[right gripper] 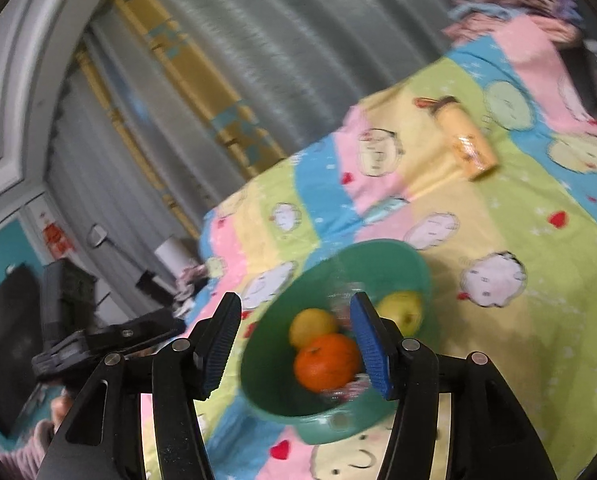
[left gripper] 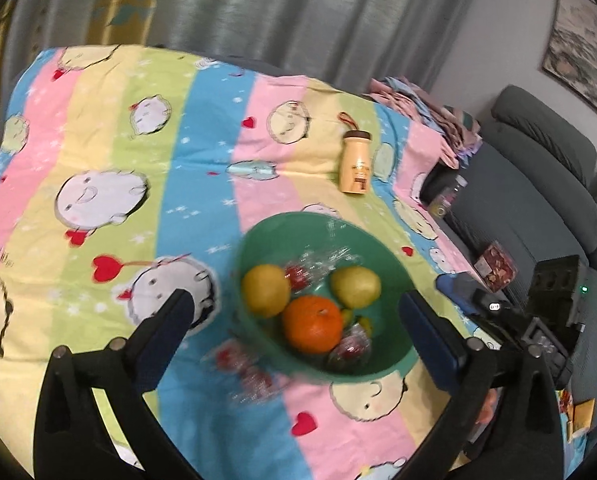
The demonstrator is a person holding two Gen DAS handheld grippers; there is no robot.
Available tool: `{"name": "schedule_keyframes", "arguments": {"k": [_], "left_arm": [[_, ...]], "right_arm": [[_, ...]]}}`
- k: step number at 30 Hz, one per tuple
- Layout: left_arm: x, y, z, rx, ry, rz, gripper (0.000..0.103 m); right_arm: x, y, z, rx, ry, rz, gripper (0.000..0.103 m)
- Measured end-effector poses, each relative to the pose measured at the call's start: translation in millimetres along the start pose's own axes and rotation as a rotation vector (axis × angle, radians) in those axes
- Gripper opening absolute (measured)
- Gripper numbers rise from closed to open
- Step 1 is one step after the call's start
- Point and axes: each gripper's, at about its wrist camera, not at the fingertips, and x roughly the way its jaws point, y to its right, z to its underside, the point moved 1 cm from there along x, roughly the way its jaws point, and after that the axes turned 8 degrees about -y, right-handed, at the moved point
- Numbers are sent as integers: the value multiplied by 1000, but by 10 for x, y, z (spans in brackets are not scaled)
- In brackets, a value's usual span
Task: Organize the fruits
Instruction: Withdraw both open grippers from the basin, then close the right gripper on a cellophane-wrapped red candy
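A green bowl (left gripper: 382, 258) sits on the striped cartoon cloth and holds an orange (left gripper: 312, 324), two yellow-green fruits (left gripper: 265, 289) (left gripper: 355, 286) and red fruits in clear wrap (left gripper: 350, 350). More wrapped red fruit (left gripper: 244, 372) lies on the cloth left of the bowl. My left gripper (left gripper: 298, 316) is open and empty, hovering above the bowl. The right wrist view shows the bowl (right gripper: 382, 258) with the orange (right gripper: 325, 361) and the yellow fruits (right gripper: 313, 326). My right gripper (right gripper: 296, 344) is open and empty over the bowl's near-left side.
A yellow bottle (left gripper: 356, 162) with a dark cap lies on the cloth behind the bowl; it also shows in the right wrist view (right gripper: 468, 142). Grey sofa (left gripper: 538, 184) and boxes stand to the right. Curtains hang behind the table.
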Motion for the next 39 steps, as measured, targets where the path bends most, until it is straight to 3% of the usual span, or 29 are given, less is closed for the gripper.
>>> {"name": "schedule_keyframes", "arguments": {"k": [6,10,14,20,26,30,39], "left_arm": [[-103,-330,249,-73,-24,-31,102],[-124,-553,449,-143,-42,-34,102],[-145,-686,593,-187,-43,-42,102],[-148,-785,716,-201,-31,-54,102],[-56,-806,815,-162,-66,-77,102],[-98,-837,790,-164,-55,-47,102],[-251,-1043,811,-257,-34,17,102]], "right_arm": [[90,-343,102,-146,-66,-123,58],[252,-616,272,-241,-166,-207,58],[452,-891,525,-366,-298,-216,58],[842,-971,836,-422,-461,-82,58],[1087,-717,938,-287,-534,65,58],[1146,-532,942,-121,-500,97,58],[1295,-588,970,-71,-421,239,58]]}}
